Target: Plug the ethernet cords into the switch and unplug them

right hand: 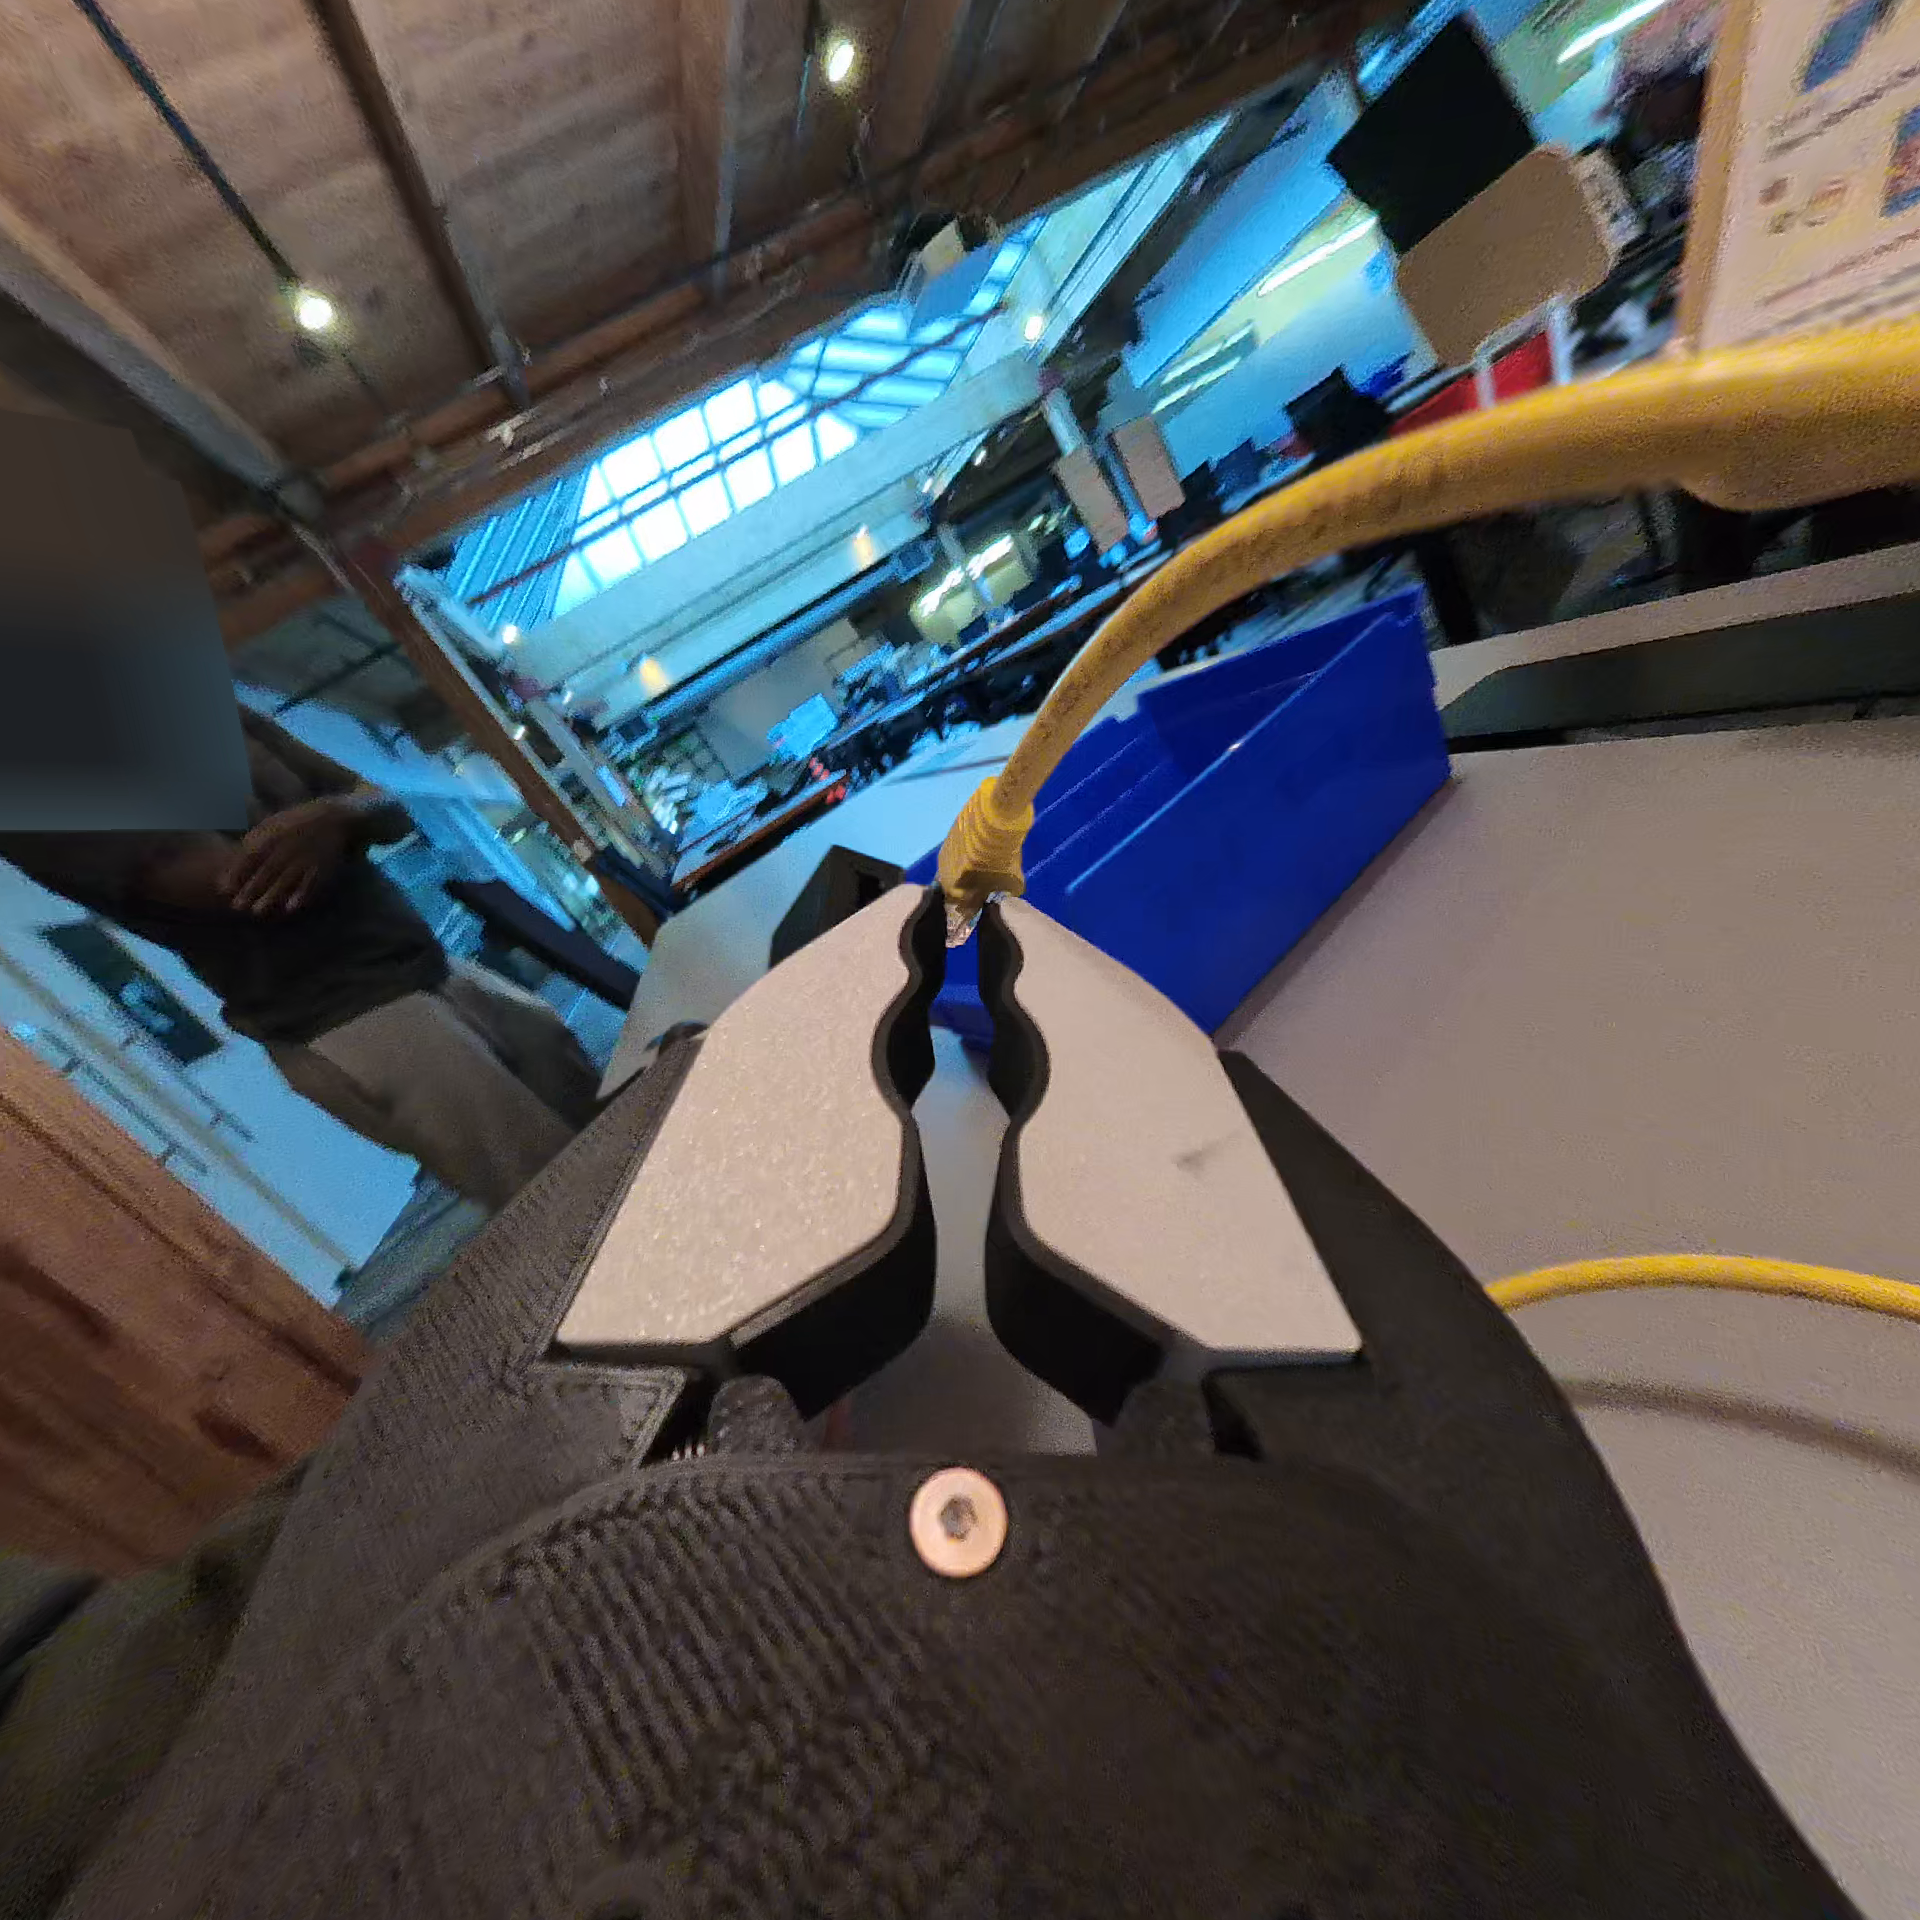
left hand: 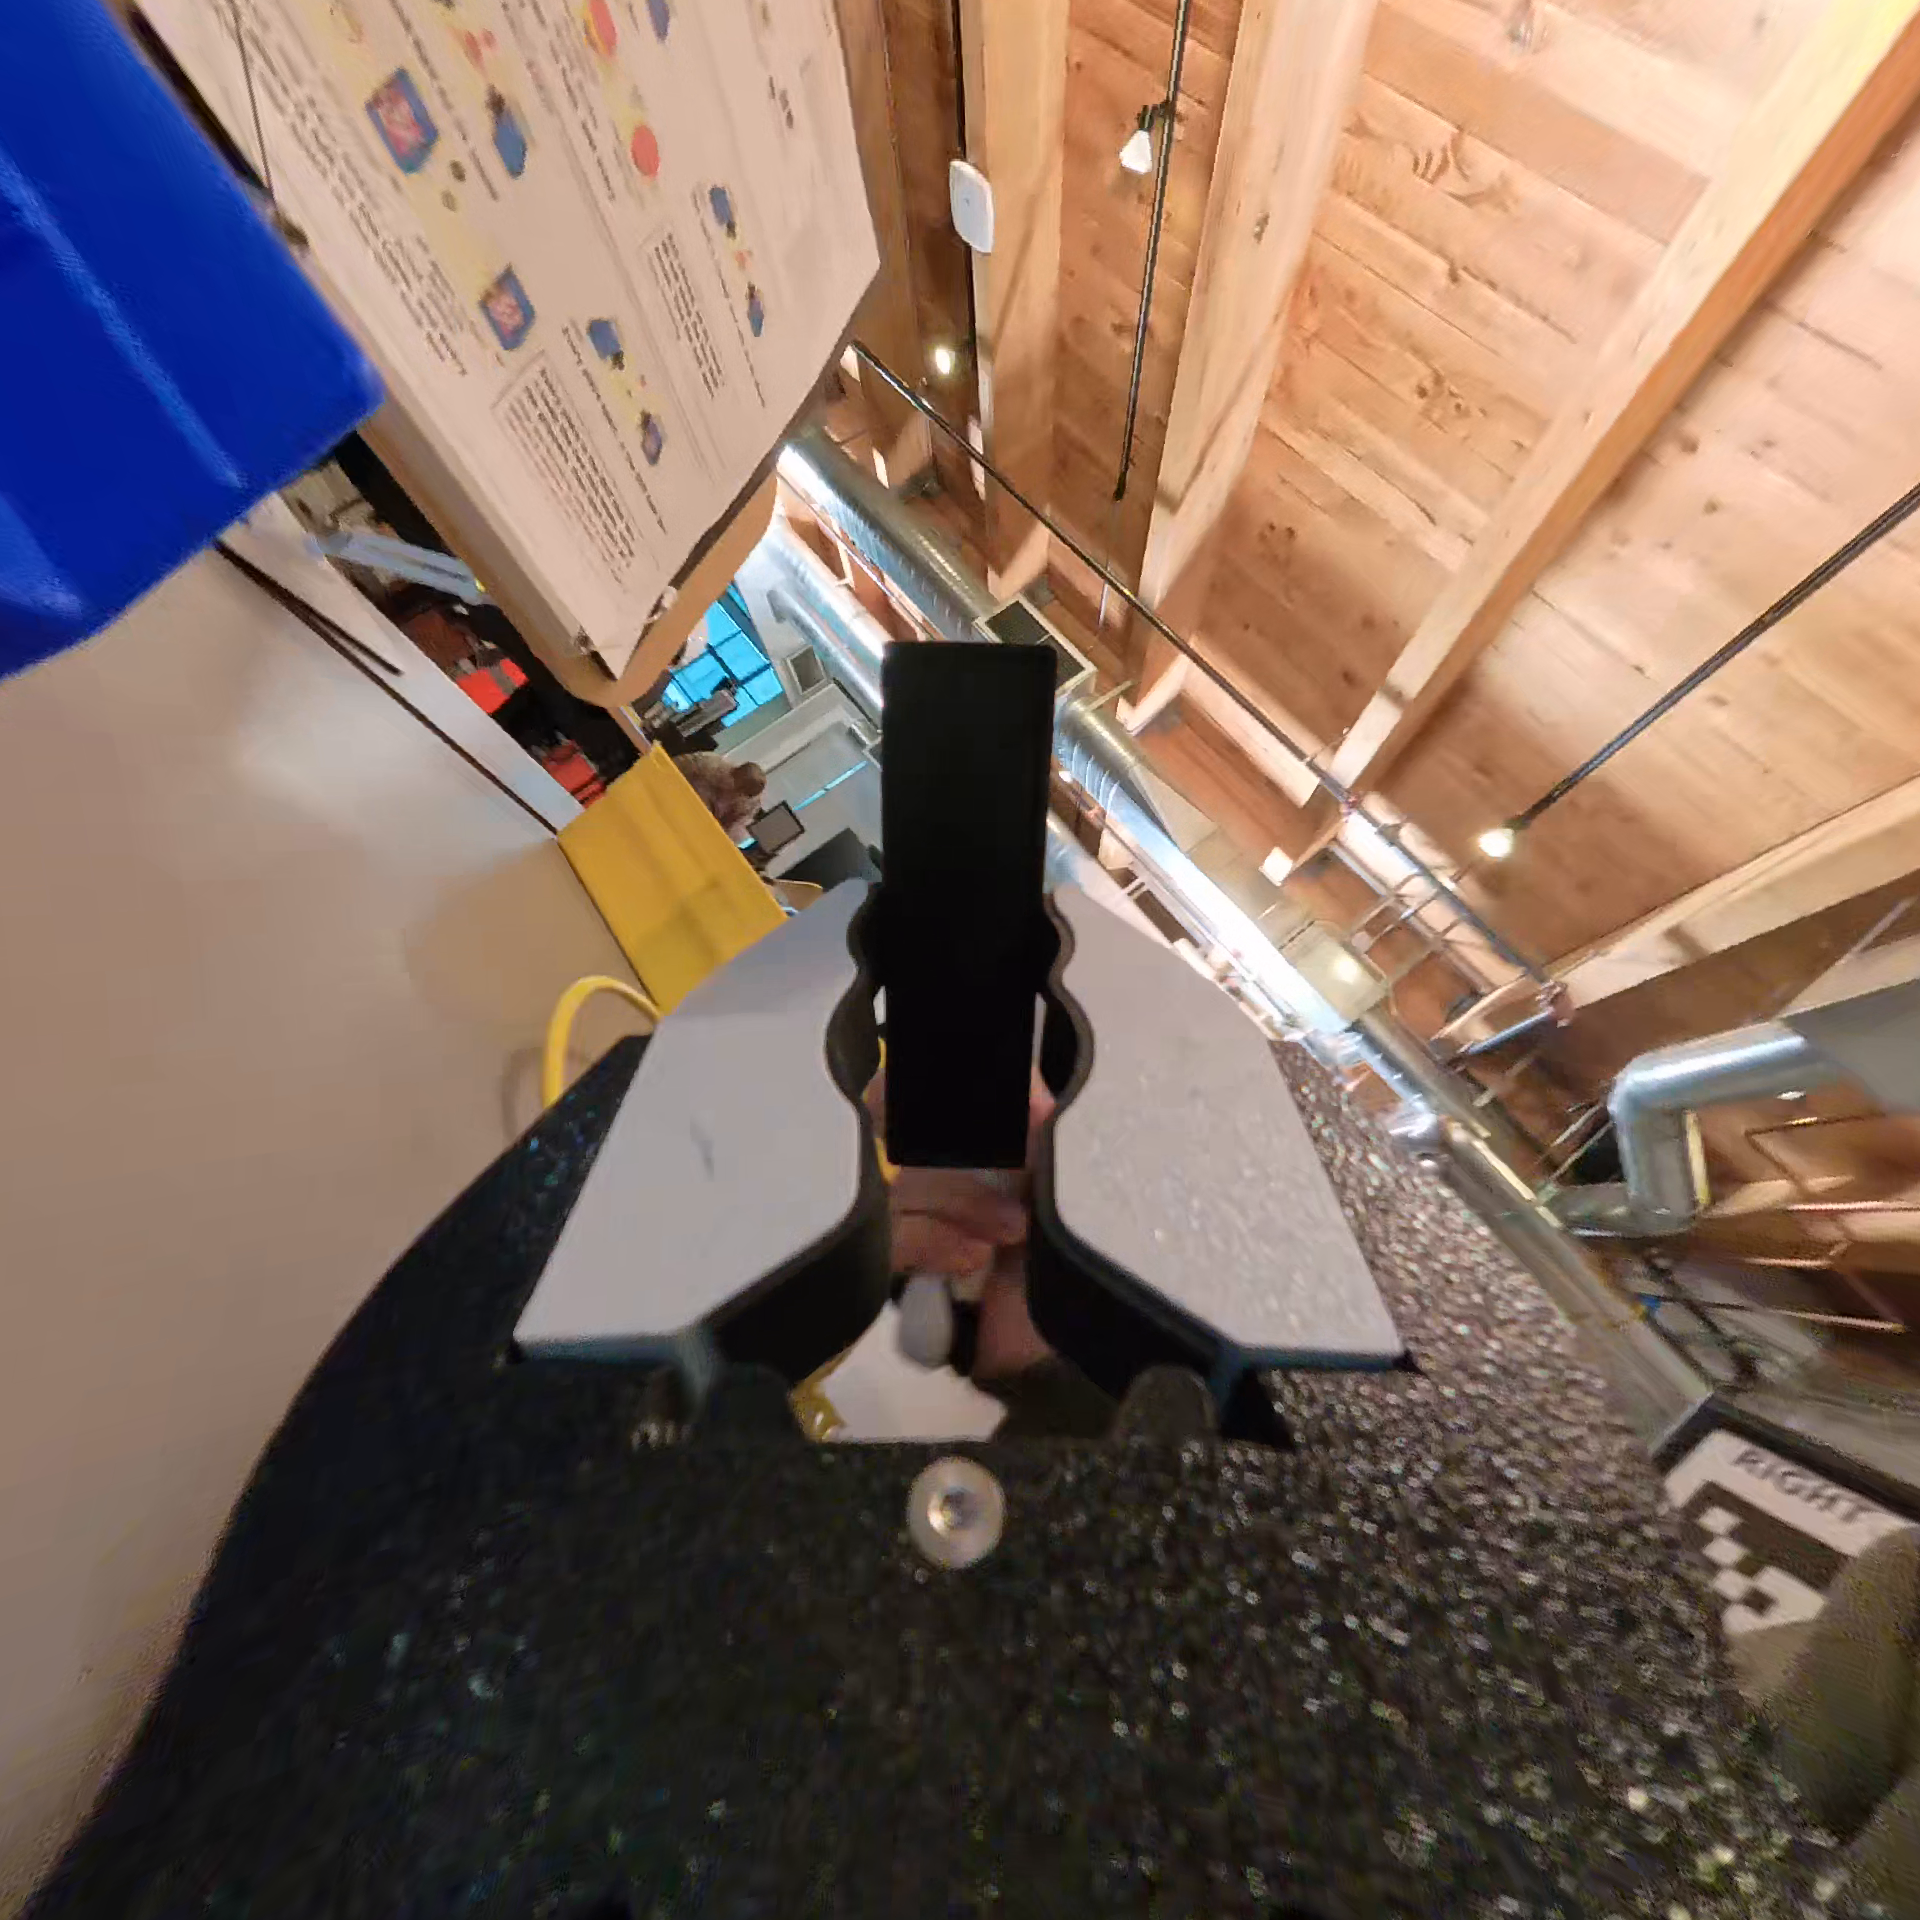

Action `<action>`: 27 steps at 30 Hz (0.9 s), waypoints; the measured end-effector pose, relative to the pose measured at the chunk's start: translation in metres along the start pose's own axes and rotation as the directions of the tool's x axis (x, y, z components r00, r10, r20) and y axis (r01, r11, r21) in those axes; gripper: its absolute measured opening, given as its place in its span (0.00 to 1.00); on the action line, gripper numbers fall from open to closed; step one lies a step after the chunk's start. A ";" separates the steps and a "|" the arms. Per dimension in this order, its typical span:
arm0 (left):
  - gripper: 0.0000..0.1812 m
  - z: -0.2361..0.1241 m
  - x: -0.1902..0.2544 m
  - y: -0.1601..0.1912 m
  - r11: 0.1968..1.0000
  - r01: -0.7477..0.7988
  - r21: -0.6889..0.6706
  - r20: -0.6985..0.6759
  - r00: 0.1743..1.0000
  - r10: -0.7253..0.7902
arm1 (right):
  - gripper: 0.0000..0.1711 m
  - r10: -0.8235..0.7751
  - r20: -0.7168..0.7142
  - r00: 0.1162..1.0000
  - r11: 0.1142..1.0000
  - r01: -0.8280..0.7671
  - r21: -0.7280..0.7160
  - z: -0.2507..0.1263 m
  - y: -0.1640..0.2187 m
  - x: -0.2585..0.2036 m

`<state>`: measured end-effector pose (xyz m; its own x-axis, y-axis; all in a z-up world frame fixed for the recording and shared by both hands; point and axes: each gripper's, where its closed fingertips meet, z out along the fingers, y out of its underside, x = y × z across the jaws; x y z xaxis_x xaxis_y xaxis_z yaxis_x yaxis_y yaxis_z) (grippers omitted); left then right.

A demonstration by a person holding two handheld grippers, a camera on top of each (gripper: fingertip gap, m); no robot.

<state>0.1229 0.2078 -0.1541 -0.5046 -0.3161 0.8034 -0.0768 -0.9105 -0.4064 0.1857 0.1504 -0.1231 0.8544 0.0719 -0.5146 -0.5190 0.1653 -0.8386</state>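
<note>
In the left wrist view my left gripper (left hand: 961,920) is shut on the black box-shaped switch (left hand: 966,810). It holds the switch upright, lifted off the table (left hand: 208,1039), and no ports show on this face. In the right wrist view my right gripper (right hand: 964,920) is shut on the clear plug (right hand: 958,923) of a yellow ethernet cord (right hand: 1195,582). The plug sits at the fingertips and the cord arcs up and away to the right. A loop of yellow cord (left hand: 597,1013) shows left of my left gripper.
A blue bin (right hand: 1247,831) stands on the table (right hand: 1558,1039) just behind my right gripper and also shows at the left wrist view's upper left (left hand: 135,343). A yellow bin (left hand: 665,873) and a poster board (left hand: 582,281) stand beyond. Another yellow cord (right hand: 1714,1276) lies at right. A person (right hand: 312,935) stands at far left.
</note>
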 end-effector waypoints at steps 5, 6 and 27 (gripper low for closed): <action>0.15 -0.005 -0.002 -0.006 0.995 -0.096 -0.031 0.034 0.995 0.097 | 0.05 -0.100 0.058 0.993 0.989 0.106 -0.102 -0.023 -0.069 -0.021; 0.15 -0.006 -0.002 -0.007 0.995 -0.099 -0.028 0.034 0.994 0.100 | 0.05 -0.132 0.071 0.989 0.981 0.141 -0.136 -0.029 -0.086 -0.025; 0.15 0.002 -0.001 0.010 0.985 -0.136 -0.105 0.020 0.990 0.139 | 0.00 -0.188 -0.257 0.948 0.946 0.104 -0.307 -0.140 -0.238 0.155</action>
<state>0.1243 0.1985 -0.1585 -0.4933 -0.4446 0.7477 -0.0977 -0.8257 -0.5555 0.4387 -0.0160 -0.0282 0.9010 -0.2156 -0.3764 -0.4097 -0.1378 -0.9018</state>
